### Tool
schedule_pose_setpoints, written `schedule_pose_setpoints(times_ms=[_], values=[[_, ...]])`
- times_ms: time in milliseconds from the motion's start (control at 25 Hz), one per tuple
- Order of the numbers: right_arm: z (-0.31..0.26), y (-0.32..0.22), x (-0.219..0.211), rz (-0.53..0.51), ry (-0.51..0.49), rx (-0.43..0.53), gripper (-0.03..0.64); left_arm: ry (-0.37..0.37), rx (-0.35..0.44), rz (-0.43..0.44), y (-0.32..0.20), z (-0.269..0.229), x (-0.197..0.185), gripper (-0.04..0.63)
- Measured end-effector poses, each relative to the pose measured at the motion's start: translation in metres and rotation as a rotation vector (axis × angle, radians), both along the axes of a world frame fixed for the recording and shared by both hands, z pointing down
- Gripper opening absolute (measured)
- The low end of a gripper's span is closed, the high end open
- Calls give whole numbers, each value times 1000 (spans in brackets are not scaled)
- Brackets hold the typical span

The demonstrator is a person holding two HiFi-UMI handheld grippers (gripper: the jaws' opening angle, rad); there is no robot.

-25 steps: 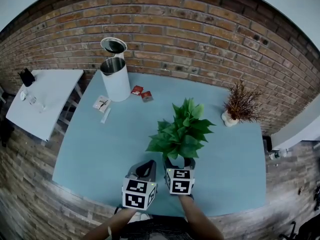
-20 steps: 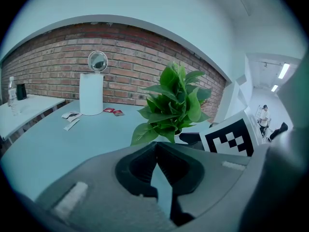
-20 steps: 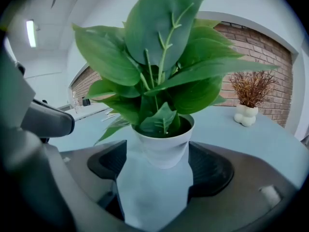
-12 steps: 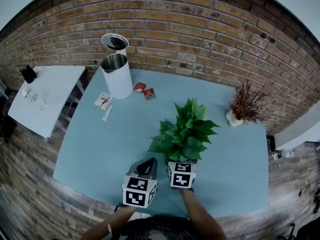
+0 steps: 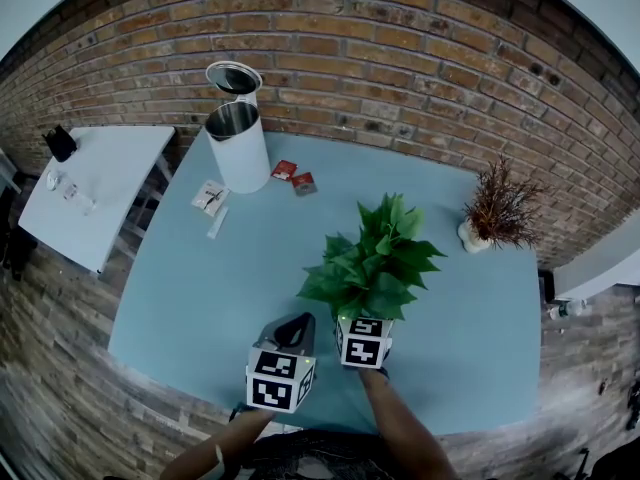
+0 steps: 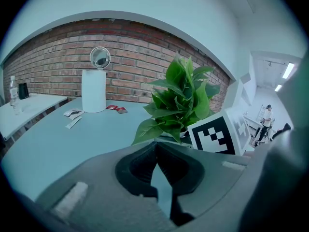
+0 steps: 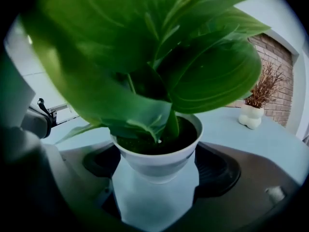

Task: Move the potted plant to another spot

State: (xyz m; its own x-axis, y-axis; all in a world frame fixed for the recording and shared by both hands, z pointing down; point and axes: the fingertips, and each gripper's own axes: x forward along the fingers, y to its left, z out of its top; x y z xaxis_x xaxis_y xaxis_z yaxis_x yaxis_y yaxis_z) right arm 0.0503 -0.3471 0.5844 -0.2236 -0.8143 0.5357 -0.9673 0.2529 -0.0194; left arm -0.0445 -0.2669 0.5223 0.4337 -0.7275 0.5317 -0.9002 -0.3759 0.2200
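The potted plant point(image 5: 375, 258) has broad green leaves and a white pot point(image 7: 159, 161), and it stands on the teal table point(image 5: 200, 288) right of centre. My right gripper point(image 5: 365, 315) reaches under the leaves from the near side. Its jaws are opening; the pot sits between them with a little gap on each side in the right gripper view point(image 7: 155, 179). My left gripper point(image 5: 295, 325) rests just left of the plant, shut with nothing in it, its tips meeting point(image 6: 155, 146). In the head view the leaves hide the pot.
A white kettle point(image 5: 238, 146) with its lid up stands at the far left by the brick wall. Red packets point(image 5: 295, 178) and paper sachets point(image 5: 208, 200) lie near it. A dried plant in a white vase point(image 5: 495, 213) is at the far right. A white side table point(image 5: 90, 183) stands to the left.
My right gripper has edged slightly forward under the plant's leaves. The plant stays where it was and the left gripper has hardly moved.
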Motion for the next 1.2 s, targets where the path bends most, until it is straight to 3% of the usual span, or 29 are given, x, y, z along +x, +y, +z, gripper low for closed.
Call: schedule_pose_setpoints(times_ms=[1200], values=[[2,9,2,21,29,-30,469,5,26,17,11,-10,-5,0]])
